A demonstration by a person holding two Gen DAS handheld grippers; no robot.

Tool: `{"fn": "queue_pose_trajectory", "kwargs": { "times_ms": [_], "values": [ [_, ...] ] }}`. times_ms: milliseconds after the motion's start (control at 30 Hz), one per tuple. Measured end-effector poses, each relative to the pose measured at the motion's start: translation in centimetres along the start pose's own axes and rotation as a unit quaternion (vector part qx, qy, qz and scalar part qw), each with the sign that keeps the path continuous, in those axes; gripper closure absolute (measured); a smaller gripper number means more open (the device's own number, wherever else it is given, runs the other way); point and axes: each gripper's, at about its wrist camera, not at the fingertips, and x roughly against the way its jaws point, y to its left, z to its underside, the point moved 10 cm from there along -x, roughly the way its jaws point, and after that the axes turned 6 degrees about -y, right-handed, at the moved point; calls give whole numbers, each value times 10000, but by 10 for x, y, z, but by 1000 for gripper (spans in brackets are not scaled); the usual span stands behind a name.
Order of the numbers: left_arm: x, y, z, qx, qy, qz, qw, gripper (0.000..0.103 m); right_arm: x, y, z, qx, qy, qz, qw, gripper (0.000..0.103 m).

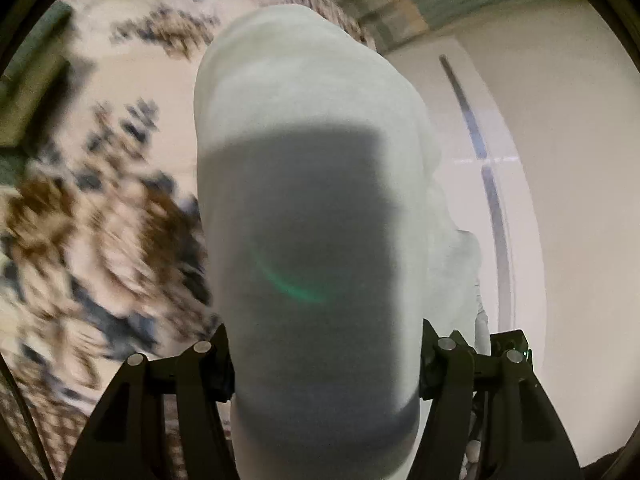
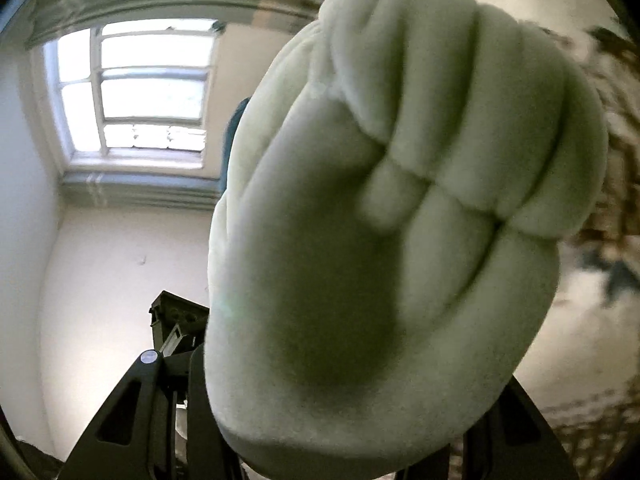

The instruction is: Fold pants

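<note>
The pants (image 1: 312, 120) are pale, soft cloth and fill the middle of both wrist views. In the left wrist view a smooth length of them runs up from between the jaws of my left gripper (image 1: 326, 360), which is shut on the cloth, with a dark shadow across its lower half. In the right wrist view the pants (image 2: 400, 160) are bunched into thick ribbed folds and hang lifted in front of the camera. My right gripper (image 2: 352, 400) is shut on that bunch. The cloth hides both grippers' fingertips.
A blurred bedspread or carpet (image 1: 100, 220) with brown and blue flowers lies below at the left, seen again as the flowered surface (image 2: 600, 240). A white wall (image 1: 560, 160) stands to the right. A bright window (image 2: 136, 88) with a pelmet above it is ahead.
</note>
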Motion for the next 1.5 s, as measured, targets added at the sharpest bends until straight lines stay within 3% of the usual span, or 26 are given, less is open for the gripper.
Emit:
{"fn": "queue_pose_trajectory", "kwargs": {
  "times_ms": [133,300,467,667,800,933,1000,1100,1167,1333,1400,1433,1500],
  "values": [
    [65,40,-64,65,-272,16,9996,42,-53,72,25,269,41,-186,9995,55],
    [162,117,-144,-32,-454,-109,9989,42,-177,163,94,360,10,-362,9987,55],
    [227,198,-221,-76,-578,-322,9978,42,-312,228,155,231,0,-568,9981,55],
    [252,291,-286,81,-579,-441,9973,42,-452,255,206,137,92,-689,9975,55],
    [242,356,-303,303,-403,-487,9975,42,-530,243,235,122,271,-478,9984,55],
    [223,415,-292,564,-127,-594,9966,42,-569,207,266,29,500,-101,9987,55],
    [216,431,-284,670,-117,-481,9965,39,-577,192,278,78,579,70,9983,55],
    [218,431,-277,668,-126,-447,9967,33,-586,181,286,161,647,244,9975,55],
    [221,426,-276,651,-106,-556,9963,30,-588,173,291,117,712,359,9967,49],
    [240,405,-269,327,-229,-1341,9902,25,-582,171,307,209,1206,855,9888,18],
    [250,397,-268,70,-441,-1702,9844,20,-570,176,313,473,1265,1133,9843,14],
    [259,390,-266,-15,-567,-1883,9805,19,-584,191,299,604,1288,1276,9816,12],
    [270,380,-263,-152,-755,-2098,9747,2,-565,198,287,1058,1241,1703,9718,12]
  ]
}}
